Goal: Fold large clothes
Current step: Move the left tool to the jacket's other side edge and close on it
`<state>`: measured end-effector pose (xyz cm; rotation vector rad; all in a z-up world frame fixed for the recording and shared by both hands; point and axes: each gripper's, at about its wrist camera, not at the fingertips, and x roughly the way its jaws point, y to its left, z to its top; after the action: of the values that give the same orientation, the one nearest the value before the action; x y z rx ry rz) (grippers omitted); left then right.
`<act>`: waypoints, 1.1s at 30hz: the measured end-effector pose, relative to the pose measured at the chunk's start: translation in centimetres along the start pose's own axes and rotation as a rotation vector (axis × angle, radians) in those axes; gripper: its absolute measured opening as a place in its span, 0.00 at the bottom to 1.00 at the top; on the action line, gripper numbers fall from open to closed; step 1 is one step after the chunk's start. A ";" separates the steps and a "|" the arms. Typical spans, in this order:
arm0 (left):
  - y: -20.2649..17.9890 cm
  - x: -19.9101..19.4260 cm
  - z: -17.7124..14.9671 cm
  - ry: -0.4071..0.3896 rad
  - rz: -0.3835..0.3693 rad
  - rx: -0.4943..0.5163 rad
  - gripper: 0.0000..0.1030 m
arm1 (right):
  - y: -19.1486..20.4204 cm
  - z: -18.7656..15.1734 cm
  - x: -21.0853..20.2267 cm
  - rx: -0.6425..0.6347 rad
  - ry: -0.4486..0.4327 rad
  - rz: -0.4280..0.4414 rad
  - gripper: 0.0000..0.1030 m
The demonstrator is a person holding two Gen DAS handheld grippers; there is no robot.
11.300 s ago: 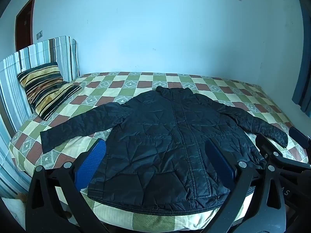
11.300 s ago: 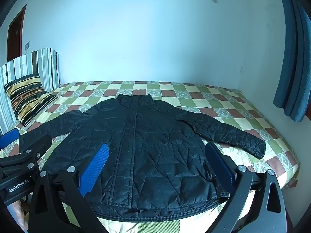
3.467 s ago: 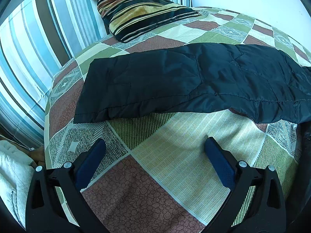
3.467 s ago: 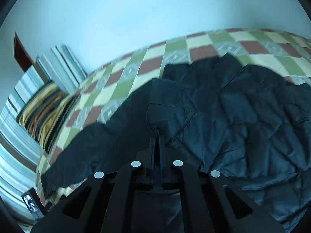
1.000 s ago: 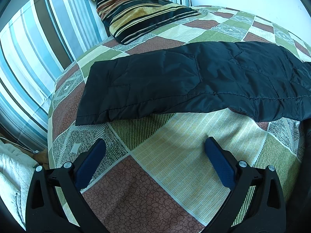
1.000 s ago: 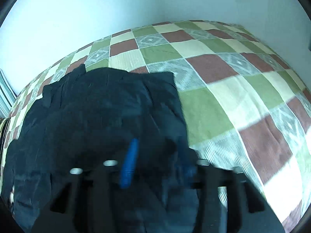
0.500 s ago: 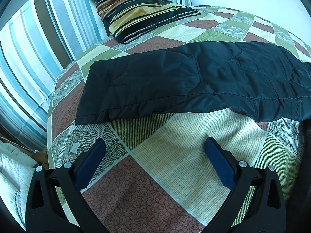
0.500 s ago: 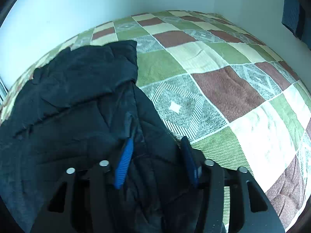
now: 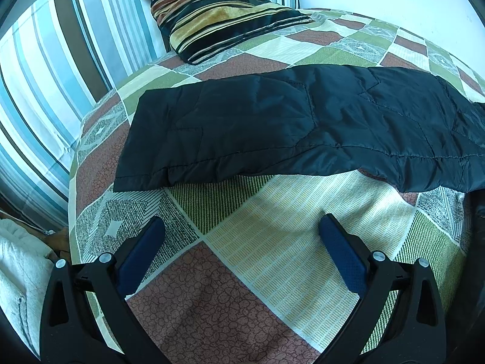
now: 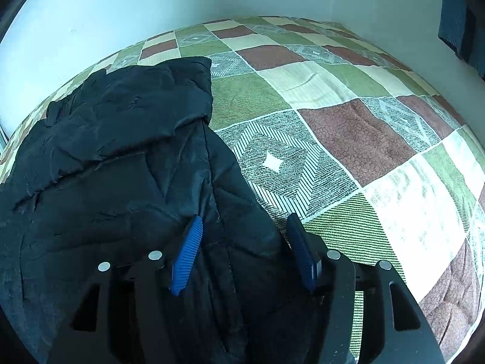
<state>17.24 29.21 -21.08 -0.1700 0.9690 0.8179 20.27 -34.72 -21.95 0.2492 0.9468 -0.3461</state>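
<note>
A black quilted jacket lies on the checkered bed. In the left wrist view its left sleeve (image 9: 272, 127) stretches flat across the bedspread (image 9: 272, 257), cuff at the left. My left gripper (image 9: 239, 236) is open and empty, hovering just short of the sleeve. In the right wrist view the jacket's body (image 10: 106, 166) lies with its right sleeve folded over it. My right gripper (image 10: 242, 233) is open, with the jacket's right edge lying loose between its blue pads (image 10: 188, 251).
A striped pillow (image 9: 212, 12) leans on the striped headboard (image 9: 45, 75) beyond the sleeve. The bed's left edge drops to the floor, with a white cloth (image 9: 15, 288) there. Bare bedspread (image 10: 363, 136) lies right of the jacket. A blue curtain (image 10: 457, 15) hangs at far right.
My right gripper has opened and let go of the folded right sleeve, drawing back over the jacket's right edge. The left gripper has stayed still.
</note>
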 end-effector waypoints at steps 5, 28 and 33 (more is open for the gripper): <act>0.1 -0.3 0.0 -0.006 -0.014 -0.006 0.98 | 0.0 0.0 0.0 -0.003 -0.001 -0.005 0.57; 11.8 0.4 2.5 -0.037 -0.174 -0.184 0.98 | 1.9 5.3 -2.0 0.001 -0.077 0.018 0.61; 11.5 0.5 3.3 -0.049 -0.197 -0.169 0.98 | 4.8 8.0 -0.5 -0.035 -0.108 0.036 0.61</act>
<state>11.71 39.04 -17.09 -0.3835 0.8223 0.7184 27.89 -33.05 -16.76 0.2134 0.8406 -0.3068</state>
